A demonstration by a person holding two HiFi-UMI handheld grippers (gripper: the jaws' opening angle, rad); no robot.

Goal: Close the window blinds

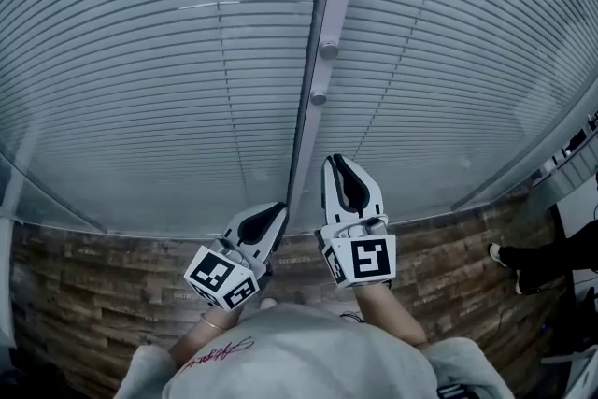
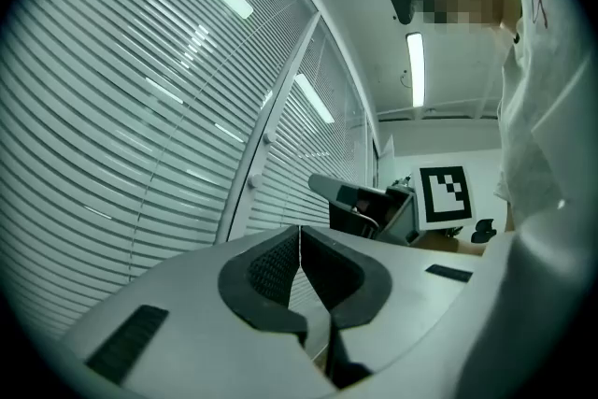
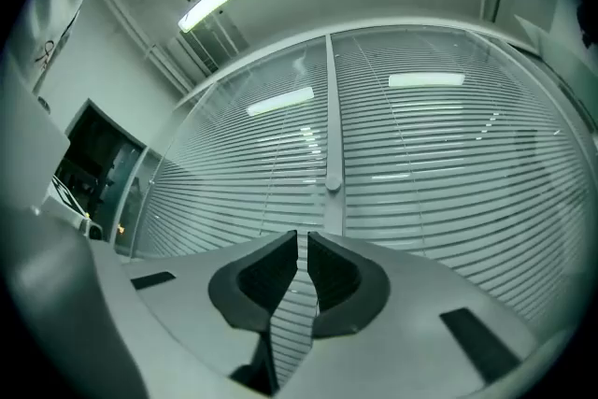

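I held both tools low in the frame of the head view, in front of the window blinds (image 1: 159,61), which filled the whole upper part of that picture. The blinds hung down over both panes, left and right of the grey window post (image 1: 324,5) that ran from the top centre to the middle. Two round knobs (image 1: 328,49) sat on this post, one under the other. The slats lay horizontal with thin dark lines between them; I could not tell if they were turned fully shut.

My left gripper (image 1: 278,208) was at the lower centre, tilted to the right, with its tip just beside the foot of the post. In the left gripper view its jaws were clenched, pad against pad at the tips, and I saw nothing between them. Whether the tip touched the post, I could not tell.

My right gripper (image 1: 334,162) stood just right of it, pointing up at the blinds. In the right gripper view its jaws were nearly together, with only a narrow slit left. Through this slit I saw the slats behind, so it grasped nothing.

Under the blinds a wooden floor (image 1: 93,276) crossed the bottom of the frame.
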